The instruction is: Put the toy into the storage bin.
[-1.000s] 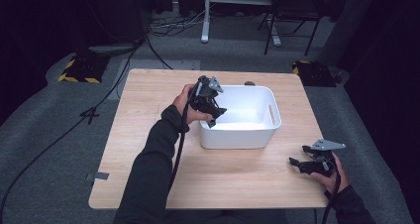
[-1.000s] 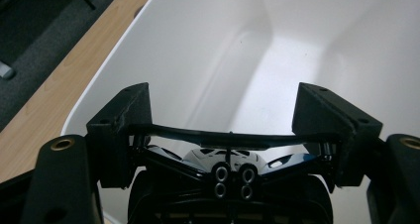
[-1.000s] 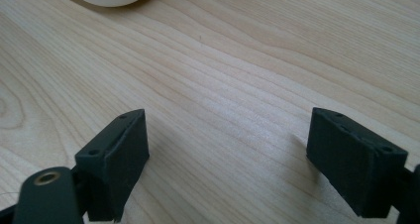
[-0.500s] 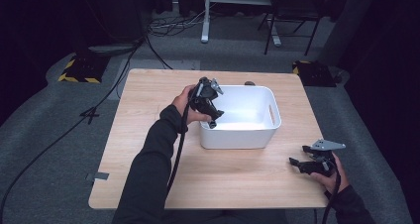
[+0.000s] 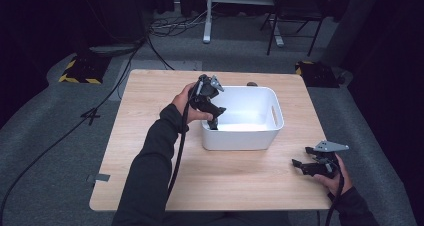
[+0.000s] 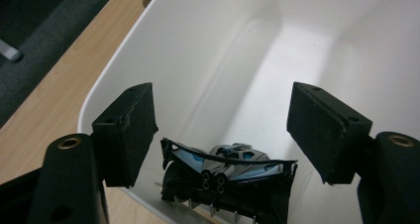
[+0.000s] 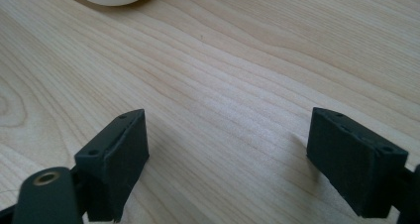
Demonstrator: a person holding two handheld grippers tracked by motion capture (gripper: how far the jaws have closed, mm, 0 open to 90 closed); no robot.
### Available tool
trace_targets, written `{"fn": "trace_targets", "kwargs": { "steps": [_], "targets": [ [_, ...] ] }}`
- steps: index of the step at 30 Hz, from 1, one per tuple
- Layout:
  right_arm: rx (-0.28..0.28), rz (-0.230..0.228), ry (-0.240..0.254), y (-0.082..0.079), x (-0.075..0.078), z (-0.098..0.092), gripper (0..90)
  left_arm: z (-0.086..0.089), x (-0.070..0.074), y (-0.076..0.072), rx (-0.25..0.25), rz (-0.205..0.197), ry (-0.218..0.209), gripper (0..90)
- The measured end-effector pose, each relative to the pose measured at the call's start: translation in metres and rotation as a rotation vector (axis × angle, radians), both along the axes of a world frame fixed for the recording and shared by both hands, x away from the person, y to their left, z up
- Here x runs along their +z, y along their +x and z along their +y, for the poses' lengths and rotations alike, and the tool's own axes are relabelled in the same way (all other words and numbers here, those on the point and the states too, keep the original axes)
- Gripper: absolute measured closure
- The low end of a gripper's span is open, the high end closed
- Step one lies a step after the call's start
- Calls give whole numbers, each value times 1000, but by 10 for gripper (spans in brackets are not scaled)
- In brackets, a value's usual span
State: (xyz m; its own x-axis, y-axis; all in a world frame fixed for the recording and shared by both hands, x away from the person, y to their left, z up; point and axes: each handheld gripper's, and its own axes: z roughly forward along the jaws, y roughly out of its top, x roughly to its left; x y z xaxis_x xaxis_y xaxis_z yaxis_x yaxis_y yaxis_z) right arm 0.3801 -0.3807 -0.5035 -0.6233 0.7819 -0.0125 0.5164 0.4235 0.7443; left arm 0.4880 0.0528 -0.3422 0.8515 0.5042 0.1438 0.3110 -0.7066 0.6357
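Left gripper (image 5: 214, 122): you hold it over the near-left corner of the white bin (image 5: 240, 141), fingers pointing down into it. Your left hand (image 5: 186, 103) sits just outside the bin's left wall.

In the left gripper view the fingers hold a toy car (image 6: 225, 177), black with light blue panels. Its rear faces the camera: wing on top, exhaust pipes in the middle. The wing ends meet the inner faces of both pads, low down near their base. The fingers have just closed a touch further, with the car between them.

The car is inside the bin's opening, just beyond the near wall's rim. You can't tell from either view whether it touches the bin floor.

Right gripper (image 5: 300, 165): low over the tabletop (image 5: 240, 181) at the near-right corner, well apart from the bin, in your right hand (image 5: 332, 178). Fingers wide with only bare wood between them. They point left, towards the bin. In the right gripper view a rounded bin corner shows at the top edge.
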Motion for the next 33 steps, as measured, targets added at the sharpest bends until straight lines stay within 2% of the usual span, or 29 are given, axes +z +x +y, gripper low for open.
{"fn": "trace_targets", "kwargs": {
  "steps": [1,4,7,9,11,12,14,18,20,25,29,33],
  "targets": [
    [1,4,-2,0,0,0,161,0,0,0,0,0,0,271],
    [1,3,0,0,0,0,160,5,3,0,6,3,-52,252],
    [1,1,-1,0,0,0,161,7,4,-1,6,1,-66,246],
    [1,2,-1,0,0,0,160,9,3,-3,24,-25,-69,242],
    [3,4,-3,0,0,0,160,11,3,-3,22,-24,-78,239],
    [0,2,-1,0,0,0,160,14,3,-4,39,-35,-109,233],
    [1,2,-1,0,0,0,161,17,3,-7,70,-65,-141,229],
    [1,0,0,0,0,0,160,26,5,-14,95,-99,-197,211],
    [0,1,0,0,0,0,161,29,6,-16,130,-113,-226,200],
    [1,0,0,0,0,0,160,40,9,-21,157,-150,-251,199],
    [3,1,0,0,0,0,159,44,9,-24,159,-155,-263,194],
    [2,1,1,0,0,0,159,52,9,-28,185,-172,-261,186]
  ]
}}
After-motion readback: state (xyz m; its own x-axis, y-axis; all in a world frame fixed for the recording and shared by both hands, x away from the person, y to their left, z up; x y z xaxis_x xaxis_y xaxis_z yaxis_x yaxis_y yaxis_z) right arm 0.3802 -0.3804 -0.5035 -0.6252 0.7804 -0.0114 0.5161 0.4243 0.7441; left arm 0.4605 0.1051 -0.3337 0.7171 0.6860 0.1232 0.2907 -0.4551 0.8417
